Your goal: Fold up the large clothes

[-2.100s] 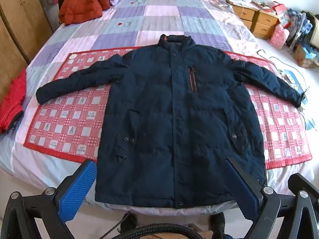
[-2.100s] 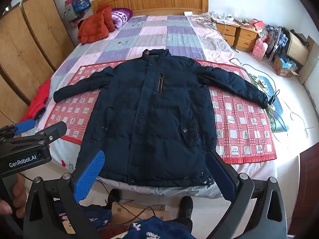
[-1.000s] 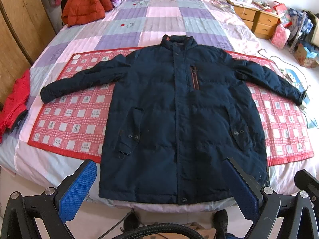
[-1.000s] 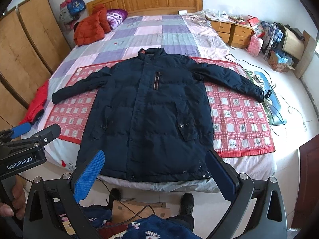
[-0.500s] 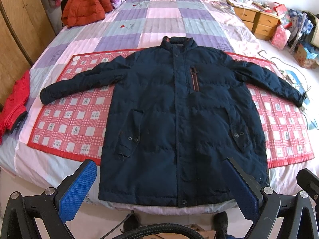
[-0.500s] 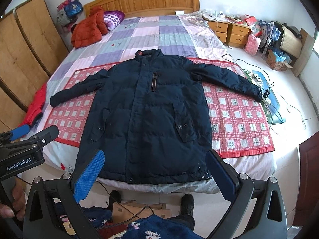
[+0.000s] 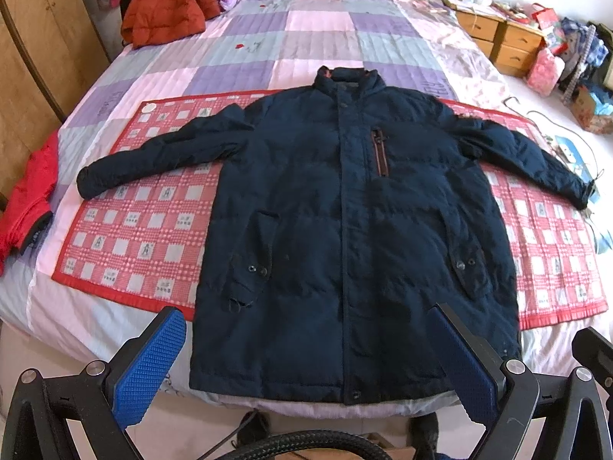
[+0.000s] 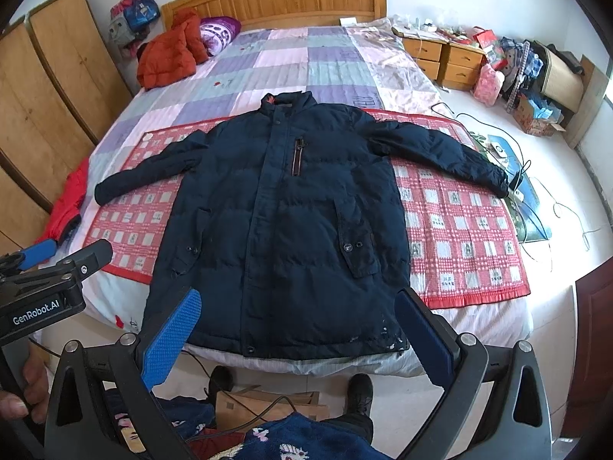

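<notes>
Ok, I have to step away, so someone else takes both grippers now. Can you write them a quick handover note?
Left gripper: open, empty, held above the coat's hem.
Right gripper: open, empty, also near the hem.
Navy coat: face up, front closed, flat on the red checked mat on the bed, both sleeves spread out, hem at the bed's foot edge.
Done: coat laid out.
Left: every fold; probably sleeves in first.

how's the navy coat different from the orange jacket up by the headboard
The navy coat is spread flat, sleeves out, on the red checked mat; the orange jacket sits bunched in a heap on the quilt. The coat lies at the foot of the bed, the jacket beside the purple pillow. The coat is fastened shut; the jacket's front cannot be made out. Both look quilted and padded.
</notes>
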